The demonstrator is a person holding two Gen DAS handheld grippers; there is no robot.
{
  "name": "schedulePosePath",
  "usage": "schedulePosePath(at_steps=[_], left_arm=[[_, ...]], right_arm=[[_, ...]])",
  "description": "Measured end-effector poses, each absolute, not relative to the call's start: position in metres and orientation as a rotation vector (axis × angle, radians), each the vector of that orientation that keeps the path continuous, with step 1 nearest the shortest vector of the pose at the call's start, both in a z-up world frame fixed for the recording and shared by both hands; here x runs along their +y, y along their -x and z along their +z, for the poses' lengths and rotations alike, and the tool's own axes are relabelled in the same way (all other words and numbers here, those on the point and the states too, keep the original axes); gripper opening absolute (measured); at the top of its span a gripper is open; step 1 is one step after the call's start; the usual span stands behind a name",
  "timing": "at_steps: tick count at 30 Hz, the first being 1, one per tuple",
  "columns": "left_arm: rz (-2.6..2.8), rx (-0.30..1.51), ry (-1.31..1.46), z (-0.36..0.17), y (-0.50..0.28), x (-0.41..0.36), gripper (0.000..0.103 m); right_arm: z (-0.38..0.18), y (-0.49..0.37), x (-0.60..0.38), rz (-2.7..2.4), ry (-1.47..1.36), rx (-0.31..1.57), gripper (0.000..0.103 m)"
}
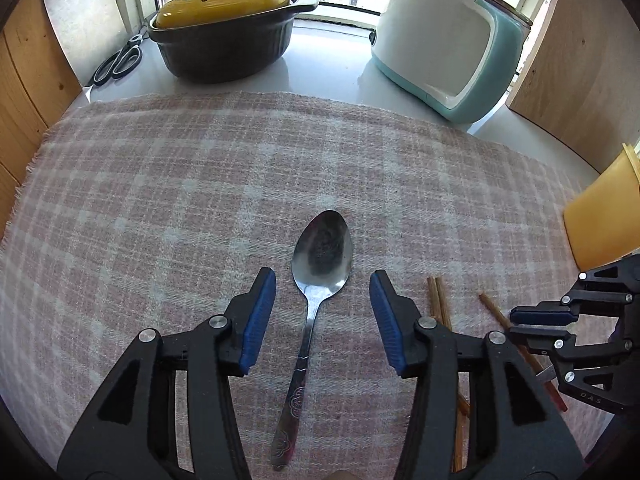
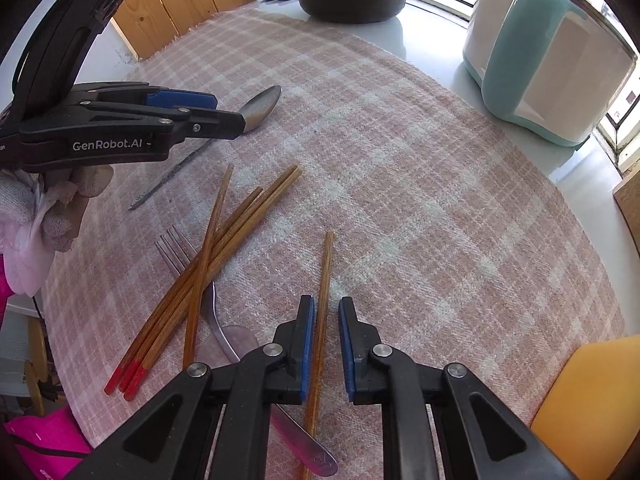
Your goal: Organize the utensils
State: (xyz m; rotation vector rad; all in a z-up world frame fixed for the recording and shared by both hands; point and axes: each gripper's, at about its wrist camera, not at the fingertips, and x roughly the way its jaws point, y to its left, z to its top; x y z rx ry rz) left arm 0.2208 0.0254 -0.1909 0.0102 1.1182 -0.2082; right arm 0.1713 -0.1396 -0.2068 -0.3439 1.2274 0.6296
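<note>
On a pink plaid cloth (image 1: 160,184), the left gripper (image 1: 323,316) stands wide over a slick, stiff steel spoon (image 1: 320,264), best pinched at its neck; the right gripper (image 2: 326,344), jaws narrowly apart, straddles a light bamboo chopstick (image 2: 323,280).

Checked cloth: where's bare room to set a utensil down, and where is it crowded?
Free: the checked cloth between the spoon and the yellow-lidded casserole, and its far right stretch toward the teal-and-white cooker. Crowded: the near left, where crossed chopsticks overlie a fork, plus the single chopstick between the right gripper jaws.
</note>
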Motion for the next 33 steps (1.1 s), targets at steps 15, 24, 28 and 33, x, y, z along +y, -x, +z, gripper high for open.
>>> schedulePosePath(at_steps=[15, 24, 28, 33], left_arm=[[-0.195, 1.128, -0.074, -0.208, -0.238, 0.020, 0.035], [-0.183, 1.110, -0.016, -0.201, -0.233, 0.029, 0.035], [-0.187, 1.079, -0.015, -0.187, -0.220, 0.028, 0.034], [-0.208, 1.021, -0.026, -0.162, -0.205, 0.022, 0.035]], right_arm=[[-0.207, -0.170, -0.131, 0.636, 0.384, 1.227, 0.009], [-0.200, -0.173, -0.139, 0.652, 0.300, 1.214, 0.003], [-0.189, -0.174, -0.151, 0.634, 0.262, 1.186, 0.003], [-0.170, -0.173, -0.168, 0.617, 0.209, 1.136, 0.003]])
